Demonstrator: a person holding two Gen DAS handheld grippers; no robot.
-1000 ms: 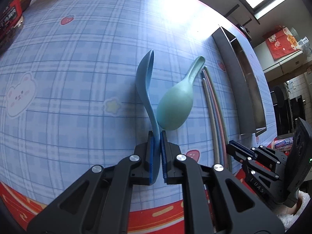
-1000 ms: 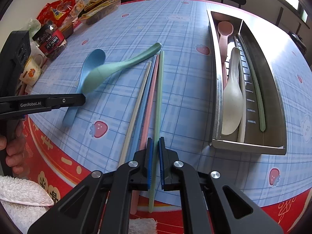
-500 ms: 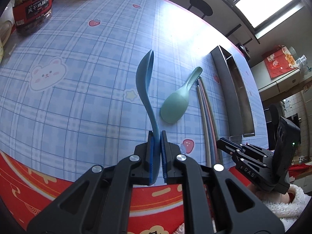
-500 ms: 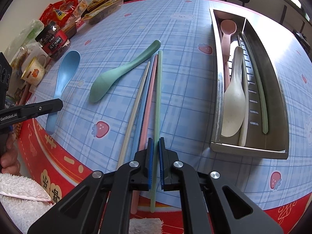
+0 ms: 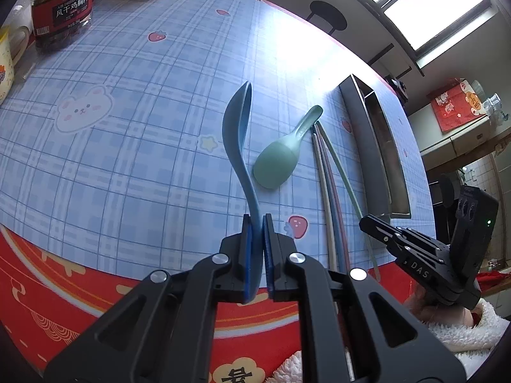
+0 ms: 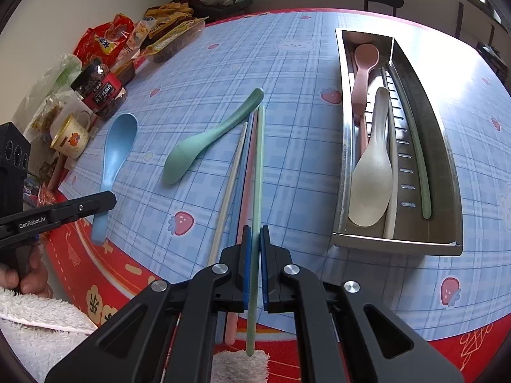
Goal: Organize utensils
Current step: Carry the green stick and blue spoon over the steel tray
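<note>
Holding item one, a blue spoon (image 5: 238,146), the left gripper (image 5: 257,223) is clamped on its handle; against a second ago the spoon has been drawn clear of the green spoon (image 5: 278,162), which it then touched, and stands lifted off the blue plaid tablecloth (image 5: 143,159), bowl pointing away. Judged: free for carrying to the tray. Item two, green spoon: lying flat, well apart from either tool, handle tip beside the chopstick ends. Item three, loose chopsticks (image 6: 238,172), white, blue and pink: side by side on the cloth, just left of the right gripper (image 6: 254,233). Item four, a green chopstick (image 6: 257,175): pinched near its butt end by the right gripper's closed jaws, much as a second ago. Item five, steel tray (image 6: 396,242), far right: holds a pink spoon (image 6: 364,67), a white spoon (image 6: 372,175), and chopsticks; destination, judged.
</note>
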